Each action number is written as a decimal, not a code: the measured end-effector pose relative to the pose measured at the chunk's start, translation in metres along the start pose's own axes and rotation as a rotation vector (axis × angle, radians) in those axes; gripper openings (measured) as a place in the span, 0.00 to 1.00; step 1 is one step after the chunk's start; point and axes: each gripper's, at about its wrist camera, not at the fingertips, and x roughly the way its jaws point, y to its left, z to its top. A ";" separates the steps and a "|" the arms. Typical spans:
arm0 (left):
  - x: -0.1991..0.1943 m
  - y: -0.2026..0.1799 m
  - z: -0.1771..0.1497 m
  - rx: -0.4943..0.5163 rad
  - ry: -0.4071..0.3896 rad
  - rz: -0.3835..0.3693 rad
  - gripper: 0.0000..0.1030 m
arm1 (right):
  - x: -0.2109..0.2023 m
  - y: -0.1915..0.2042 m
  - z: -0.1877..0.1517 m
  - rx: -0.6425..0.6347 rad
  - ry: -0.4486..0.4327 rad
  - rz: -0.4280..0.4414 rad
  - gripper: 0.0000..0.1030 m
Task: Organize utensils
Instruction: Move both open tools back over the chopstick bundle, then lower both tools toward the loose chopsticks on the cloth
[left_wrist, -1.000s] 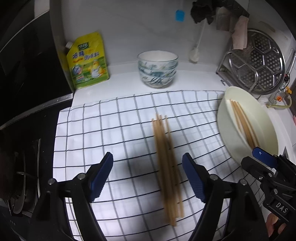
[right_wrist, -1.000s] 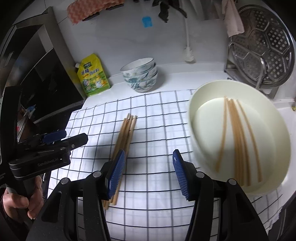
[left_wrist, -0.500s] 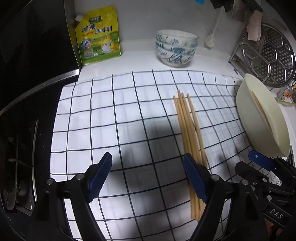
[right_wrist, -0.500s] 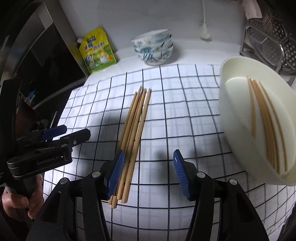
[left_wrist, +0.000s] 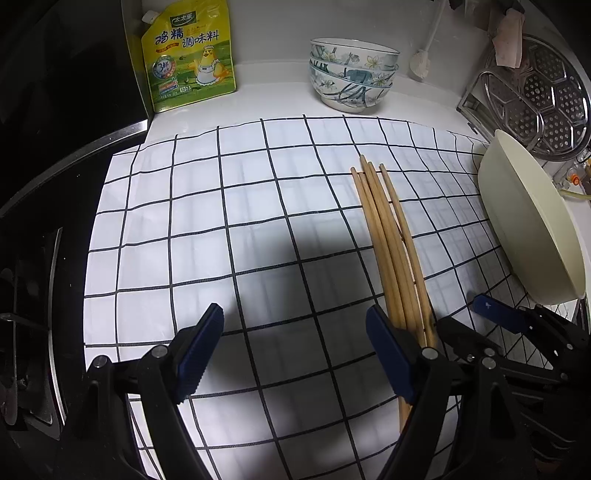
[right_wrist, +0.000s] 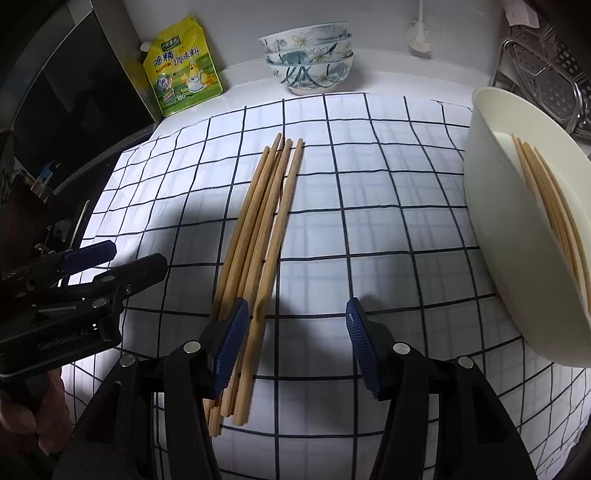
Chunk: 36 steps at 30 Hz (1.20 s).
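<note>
The step in hand looks like the approach to the chopsticks (right_wrist: 258, 236) on the checked cloth (left_wrist: 229, 221). The right gripper (right_wrist: 293, 343) is spread and empty, the bundle just under its left finger. The left gripper (left_wrist: 295, 350), also spread, has them beyond its right finger. Next: centre, then close.

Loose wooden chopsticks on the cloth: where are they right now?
The bundle of loose wooden chopsticks lies on the white black-grid cloth, left of the cream plastic bowl, its near ends by the right tool's left finger.
</note>
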 end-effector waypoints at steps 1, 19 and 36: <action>0.001 0.000 -0.001 -0.002 0.001 -0.001 0.76 | 0.002 0.001 0.000 -0.003 0.006 -0.004 0.51; 0.007 -0.013 -0.009 0.012 0.010 -0.031 0.76 | 0.009 -0.004 -0.005 -0.005 0.015 -0.095 0.51; 0.025 -0.037 -0.007 0.072 0.012 -0.006 0.76 | -0.001 -0.028 -0.005 0.038 -0.008 -0.108 0.51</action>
